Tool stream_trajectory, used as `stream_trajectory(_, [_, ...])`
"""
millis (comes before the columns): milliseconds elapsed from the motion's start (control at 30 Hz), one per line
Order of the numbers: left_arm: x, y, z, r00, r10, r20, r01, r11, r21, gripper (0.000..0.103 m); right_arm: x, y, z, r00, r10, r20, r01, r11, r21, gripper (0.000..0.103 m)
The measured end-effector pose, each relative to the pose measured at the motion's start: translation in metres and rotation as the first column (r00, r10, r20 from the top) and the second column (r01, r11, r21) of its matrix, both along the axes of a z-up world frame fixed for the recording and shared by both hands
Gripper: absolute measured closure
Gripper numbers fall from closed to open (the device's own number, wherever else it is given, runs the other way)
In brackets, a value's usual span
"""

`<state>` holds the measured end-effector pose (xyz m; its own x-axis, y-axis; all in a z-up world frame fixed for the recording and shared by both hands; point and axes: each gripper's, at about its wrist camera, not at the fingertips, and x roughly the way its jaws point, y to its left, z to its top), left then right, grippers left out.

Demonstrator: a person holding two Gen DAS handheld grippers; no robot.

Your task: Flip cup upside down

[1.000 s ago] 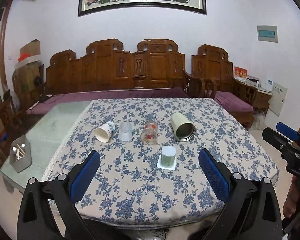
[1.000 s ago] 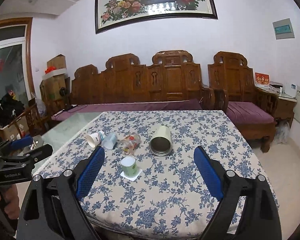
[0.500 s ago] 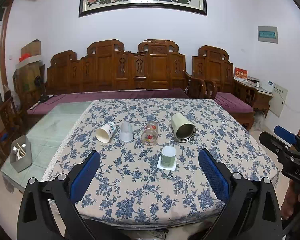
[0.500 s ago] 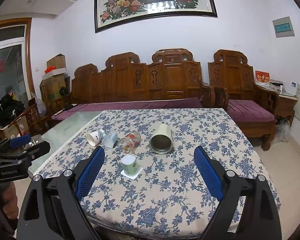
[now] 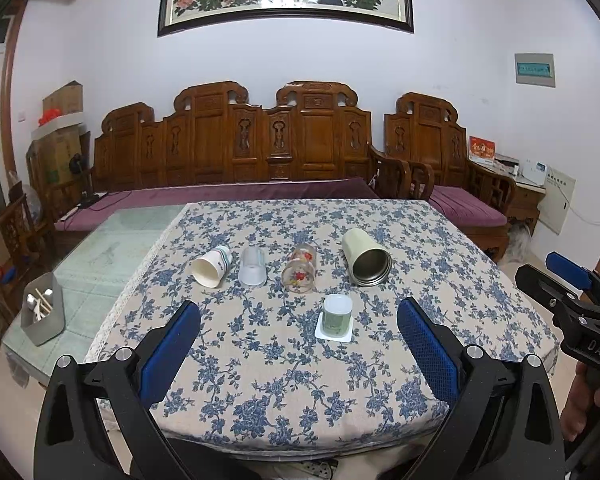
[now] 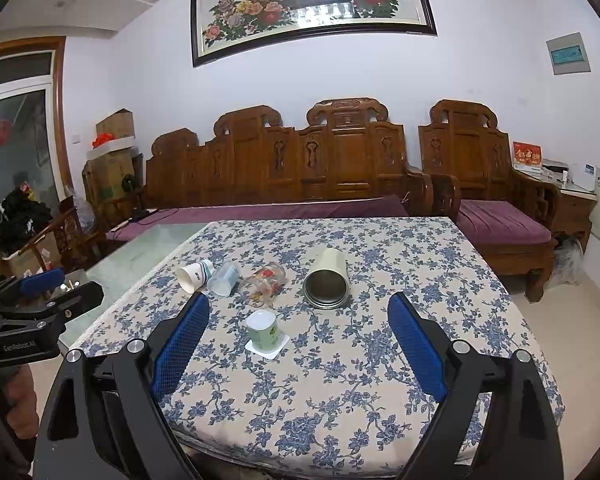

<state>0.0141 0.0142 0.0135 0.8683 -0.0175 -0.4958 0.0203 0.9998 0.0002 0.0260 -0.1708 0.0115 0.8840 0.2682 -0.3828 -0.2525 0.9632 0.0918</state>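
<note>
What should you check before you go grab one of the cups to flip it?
1. Left gripper open and holding nothing: ok.
2. Right gripper open and holding nothing: ok.
3. Cups within easy reach: not ok, both grippers hang back near the table's front edge.
4. Cups lying on their sides, ready to flip: ok for the paper cup, clear plastic cup, flowered glass and metal tumbler.
5. Green cup already upside down on its white coaster: ok, leave it.
6. Room between cups for gripper fingers: cannot tell for the paper and plastic cups, which look close together.

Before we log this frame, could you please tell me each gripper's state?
Left gripper: open, holding nothing.
Right gripper: open, holding nothing.
</note>
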Motion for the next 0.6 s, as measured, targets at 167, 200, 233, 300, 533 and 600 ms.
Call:
stream_trajectory(167, [-0.0004,0.0000,0.0008,1.000,0.000,0.002,0.000,1.000,0.003,0.008,0.0000,0.0011,-0.0003,1.000,0.001,0.000,-0.001,1.000,0.002,0.011])
stream_trajectory(200, [-0.0009,0.0000,0.0019,1.000,0.001,0.003,-0.001,1.000,0.003,0.008,0.0000,0.0011,-0.0003,1.000,0.000,0.001,0.000,1.000,0.001,0.011])
stream_trajectory(233, [-0.0006,0.0003,0.0019,1.000,0.001,0.002,-0.001,1.000,0.003,0.008,0.0002,0.0011,-0.0005,1.000,0.001,0.000,-0.001,1.000,0.001,0.011])
stream_trajectory(300, [-0.0010,-0.0001,0.0019,1.000,0.001,0.003,-0.001,1.000,0.003,0.008,-0.0001,0.0015,-0.0005,1.000,0.000,0.000,0.000,1.000,0.002,0.011])
stream_trajectory(533, [-0.0012,-0.0002,0.0017,1.000,0.001,0.004,-0.001,1.000,0.004,0.008,0.0000,0.0012,-0.0006,1.000,0.001,0.000,-0.001,1.000,0.003,0.011])
stream_trajectory(600, [-0.0012,-0.0002,0.0016,1.000,0.000,0.003,0.000,1.000,0.003,0.008,0.0000,0.0017,-0.0007,1.000,0.001,0.000,-0.001,1.000,0.004,0.011])
